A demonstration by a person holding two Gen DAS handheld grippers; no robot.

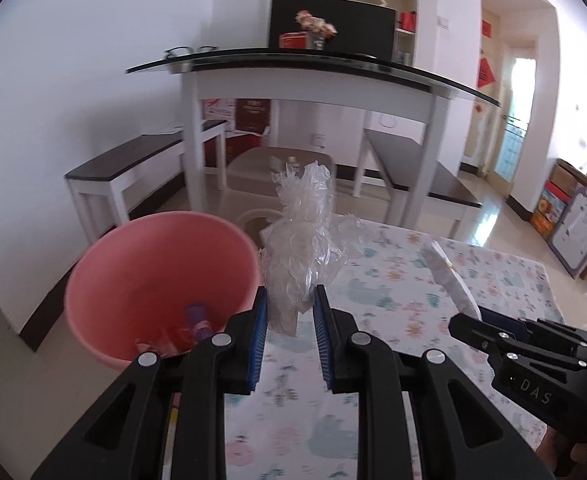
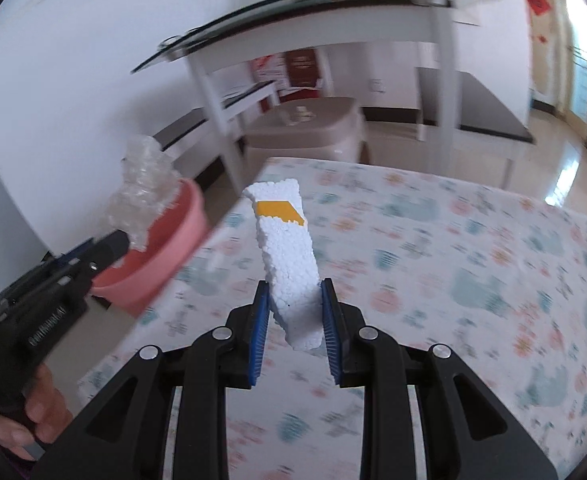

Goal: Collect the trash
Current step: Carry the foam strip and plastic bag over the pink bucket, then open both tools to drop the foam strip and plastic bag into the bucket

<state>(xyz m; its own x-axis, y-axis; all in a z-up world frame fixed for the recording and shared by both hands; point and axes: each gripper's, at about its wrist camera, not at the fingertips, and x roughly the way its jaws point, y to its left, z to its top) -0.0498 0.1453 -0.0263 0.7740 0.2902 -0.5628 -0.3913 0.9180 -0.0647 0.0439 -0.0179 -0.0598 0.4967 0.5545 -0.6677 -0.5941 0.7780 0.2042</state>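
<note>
My left gripper (image 1: 290, 300) is shut on a crumpled clear plastic wrap (image 1: 301, 248) and holds it above the table, just right of a pink bucket (image 1: 133, 256) that holds red and purple wrappers (image 1: 181, 332). In the right wrist view the left gripper (image 2: 123, 242) holds the plastic wrap (image 2: 143, 188) over the bucket's rim (image 2: 191, 216). My right gripper (image 2: 295, 292) is shut on a white foam block (image 2: 289, 252) with a yellow patch, held above the table. The right gripper (image 1: 477, 316) with the foam block (image 1: 445, 276) also shows in the left wrist view.
The table carries a floral cloth (image 2: 433, 248). Behind it stand a beige plastic stool (image 2: 305, 128), a white table with a glass top (image 1: 313, 68) and dark benches (image 1: 125, 160). The bucket stands at the table's left edge.
</note>
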